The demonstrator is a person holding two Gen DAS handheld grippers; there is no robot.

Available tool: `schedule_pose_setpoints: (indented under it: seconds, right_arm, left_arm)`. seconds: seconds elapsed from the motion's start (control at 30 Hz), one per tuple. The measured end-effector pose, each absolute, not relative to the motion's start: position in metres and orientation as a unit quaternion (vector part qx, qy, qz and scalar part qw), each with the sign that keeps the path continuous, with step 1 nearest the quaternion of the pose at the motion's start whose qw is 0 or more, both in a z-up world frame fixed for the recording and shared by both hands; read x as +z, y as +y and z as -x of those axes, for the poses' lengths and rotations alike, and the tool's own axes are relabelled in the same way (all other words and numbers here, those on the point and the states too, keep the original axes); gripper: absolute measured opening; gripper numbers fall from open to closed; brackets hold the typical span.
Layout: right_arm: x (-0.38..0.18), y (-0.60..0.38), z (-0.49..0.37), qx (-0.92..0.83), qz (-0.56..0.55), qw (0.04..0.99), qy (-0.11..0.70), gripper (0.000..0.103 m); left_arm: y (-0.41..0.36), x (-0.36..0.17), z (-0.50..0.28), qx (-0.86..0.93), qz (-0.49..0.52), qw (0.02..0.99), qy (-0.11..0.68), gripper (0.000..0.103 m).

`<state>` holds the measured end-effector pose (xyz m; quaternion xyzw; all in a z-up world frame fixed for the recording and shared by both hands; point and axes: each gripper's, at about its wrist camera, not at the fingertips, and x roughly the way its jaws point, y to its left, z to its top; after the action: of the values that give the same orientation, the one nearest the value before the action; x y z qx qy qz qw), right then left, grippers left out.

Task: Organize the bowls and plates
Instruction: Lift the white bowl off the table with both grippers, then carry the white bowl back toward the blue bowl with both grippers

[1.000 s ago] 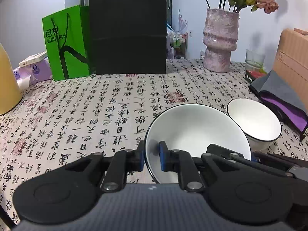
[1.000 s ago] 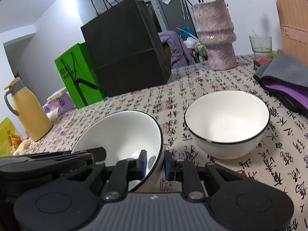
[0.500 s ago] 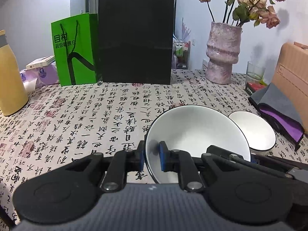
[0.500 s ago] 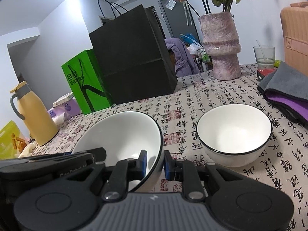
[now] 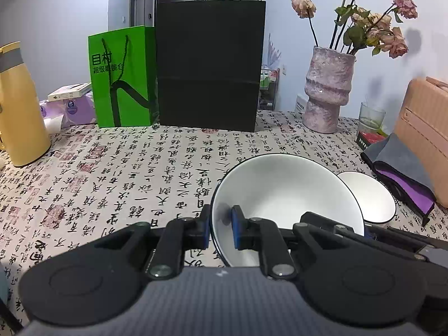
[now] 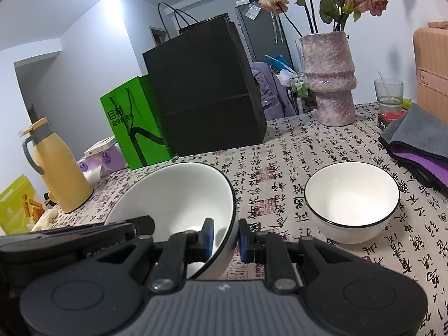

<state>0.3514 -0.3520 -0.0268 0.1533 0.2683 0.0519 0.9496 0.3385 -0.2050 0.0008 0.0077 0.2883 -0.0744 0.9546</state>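
Now the larger bowl [image 5: 282, 193], pinched at opposite rim edges by the left hand-held gripper [image 5: 220, 225] and the right hand-held gripper [image 6: 226, 236], has been raised off the bench [image 5: 117, 179], so stacking into the smaller bowl [image 6: 351, 201] at two o'clock seems imminent.
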Motion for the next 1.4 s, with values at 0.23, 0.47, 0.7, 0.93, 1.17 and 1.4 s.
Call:
schedule_pose_setpoints:
  seconds: [0.23, 0.47, 0.7, 0.93, 1.17, 1.4]
  right_arm:
    - [-0.019, -0.339, -0.346, 0.054, -0.150, 0.951, 0.265, 0.018]
    - [-0.012, -0.326, -0.339, 0.061, -0.150, 0.951, 0.264, 0.017]
    - [-0.006, -0.313, -0.335, 0.067, -0.145, 0.952, 0.262, 0.017]
    - [-0.002, -0.302, -0.332, 0.074, -0.141, 0.952, 0.261, 0.017]
    - [0.003, -0.288, -0.329, 0.081, -0.137, 0.952, 0.260, 0.017]
    - [0.007, -0.273, -0.325, 0.089, -0.131, 0.953, 0.258, 0.017]
  left_arm:
    - [-0.193, 0.007, -0.330, -0.072, -0.005, 0.956, 0.283, 0.014]
    - [-0.179, 0.014, -0.321, -0.066, -0.006, 0.959, 0.277, 0.014]
    - [-0.166, 0.018, -0.315, -0.060, 0.000, 0.960, 0.274, 0.014]
    - [-0.154, 0.021, -0.308, -0.054, 0.006, 0.961, 0.270, 0.014]
    - [-0.139, 0.025, -0.302, -0.047, 0.012, 0.963, 0.266, 0.014]
    - [-0.123, 0.027, -0.296, -0.041, 0.017, 0.964, 0.262, 0.014]
